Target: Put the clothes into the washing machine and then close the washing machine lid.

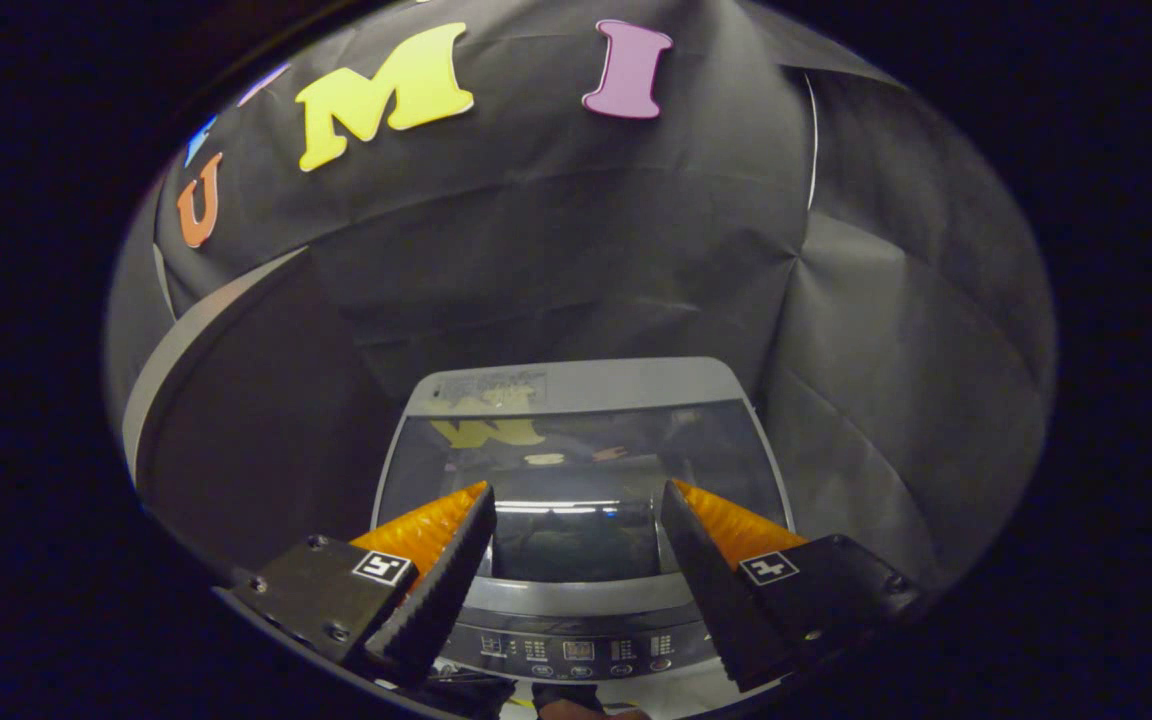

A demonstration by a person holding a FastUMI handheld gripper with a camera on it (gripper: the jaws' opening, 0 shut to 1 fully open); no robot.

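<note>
Here, the claw [576,515] hangs with its orange-backed fingers [433,560] spread wide and empty above a grey top-loading washing machine [576,385], which sits just ahead of and below them. Its dark glass lid [576,470] lies flat and shut, glossy with reflections, so the tub's contents cannot be made out. The control panel [576,650] runs between the fingers' bases.

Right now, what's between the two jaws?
In the gripper view, the open gripper holds nothing; through the gap shows the washing machine's closed glass lid, with the control panel nearer, below it.
</note>
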